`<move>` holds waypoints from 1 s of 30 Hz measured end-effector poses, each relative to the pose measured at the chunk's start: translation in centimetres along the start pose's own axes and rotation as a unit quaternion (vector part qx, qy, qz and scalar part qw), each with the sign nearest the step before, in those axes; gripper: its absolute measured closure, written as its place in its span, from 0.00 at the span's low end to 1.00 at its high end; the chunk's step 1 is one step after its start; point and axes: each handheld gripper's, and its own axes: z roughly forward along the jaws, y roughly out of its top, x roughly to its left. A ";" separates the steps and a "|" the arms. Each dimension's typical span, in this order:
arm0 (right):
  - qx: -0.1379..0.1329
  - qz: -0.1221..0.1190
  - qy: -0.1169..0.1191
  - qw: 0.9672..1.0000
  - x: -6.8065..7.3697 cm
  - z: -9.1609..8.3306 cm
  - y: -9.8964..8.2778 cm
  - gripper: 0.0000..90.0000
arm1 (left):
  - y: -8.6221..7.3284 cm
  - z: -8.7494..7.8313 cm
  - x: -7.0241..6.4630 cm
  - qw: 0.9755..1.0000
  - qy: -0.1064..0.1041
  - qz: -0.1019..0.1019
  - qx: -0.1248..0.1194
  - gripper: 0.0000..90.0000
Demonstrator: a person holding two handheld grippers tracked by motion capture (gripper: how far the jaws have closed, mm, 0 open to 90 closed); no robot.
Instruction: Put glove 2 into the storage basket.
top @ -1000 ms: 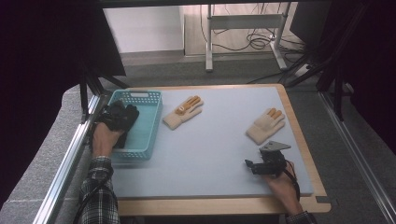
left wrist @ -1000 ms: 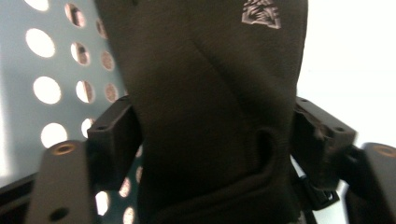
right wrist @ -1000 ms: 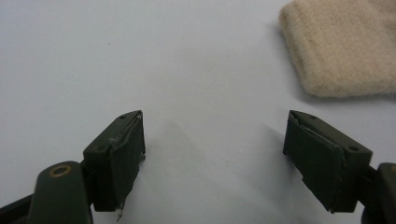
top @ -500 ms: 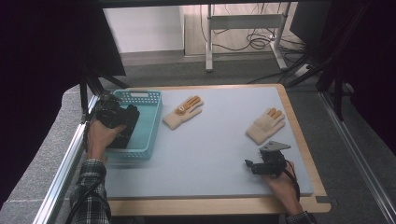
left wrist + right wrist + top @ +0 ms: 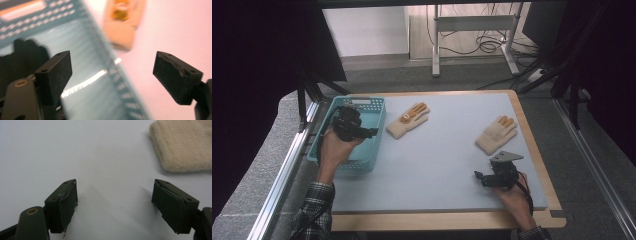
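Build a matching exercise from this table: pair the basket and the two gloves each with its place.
Things:
1. teal basket
2. glove with orange palm patch
3. plain cream glove

Places:
A. near the right claw
B. at the table's left edge, under the left claw
C. just right of the basket

Pairs: 1-B, 2-C, 3-A

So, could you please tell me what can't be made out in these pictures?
- Basket floor, high view: partly hidden by the left hand and left gripper.
- Near glove, left gripper view: blurred and cut off by the top edge.
- Far glove, right gripper view: cuff alone, the rest cut off by the edges.
- Orange marks on both gloves, high view: too small to read.
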 end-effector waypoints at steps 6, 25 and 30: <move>0.000 0.000 0.000 1.000 0.0 0.0 0.0 0.22 | -0.2 0.0 -3.8 0.998 -0.044 0.030 -0.033 0.12; 0.001 0.002 0.001 1.000 0.0 0.0 0.0 0.22 | -5.7 3.0 -11.9 0.991 -0.069 0.102 -0.052 0.01; 0.003 0.002 0.000 1.000 0.0 0.0 0.0 0.22 | -7.9 4.7 -12.7 0.991 -0.075 0.102 -0.043 0.00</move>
